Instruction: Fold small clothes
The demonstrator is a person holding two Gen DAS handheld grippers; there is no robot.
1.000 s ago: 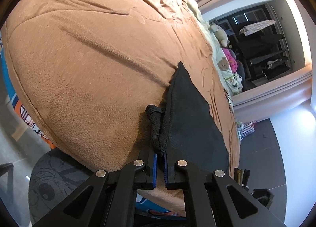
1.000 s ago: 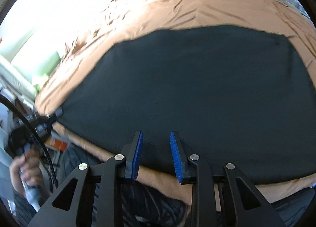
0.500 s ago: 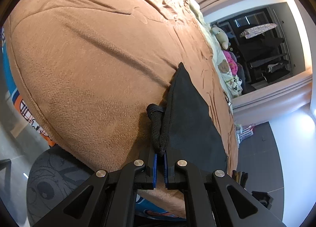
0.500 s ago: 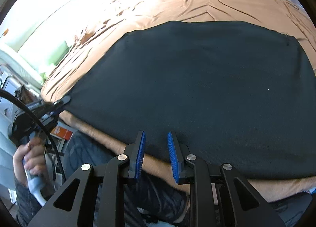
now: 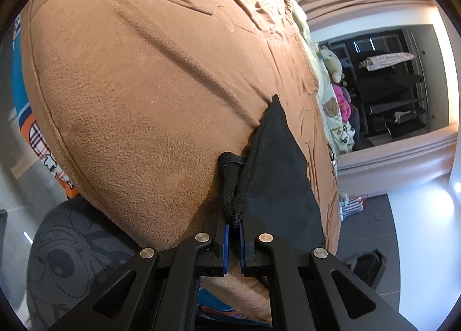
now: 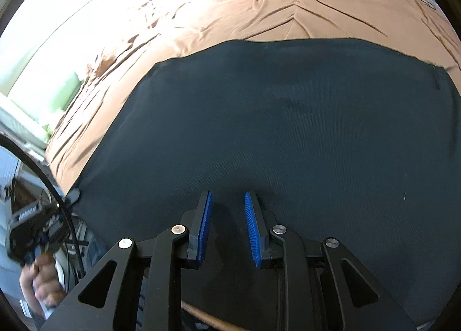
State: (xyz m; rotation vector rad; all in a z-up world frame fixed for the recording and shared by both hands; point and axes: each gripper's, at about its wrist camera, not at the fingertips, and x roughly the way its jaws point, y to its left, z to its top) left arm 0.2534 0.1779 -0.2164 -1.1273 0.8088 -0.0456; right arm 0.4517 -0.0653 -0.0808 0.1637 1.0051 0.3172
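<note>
Left wrist view showed the left gripper (image 5: 234,223) clamping the black garment's (image 5: 276,175) near corner, right gripper (image 6: 227,215) narrowly parted above it, likely about to grasp before folding.

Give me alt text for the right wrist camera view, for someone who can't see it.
The right hand-held gripper hovers open, blue pads apart, over a black garment spread flat on a rumpled brown blanket. At the far left, the left hand-held gripper pinches the garment's corner, held by the person's hand.

Black garment (image 6: 288,129) runs past frame edge; left hand (image 6: 37,287) blurred
</note>
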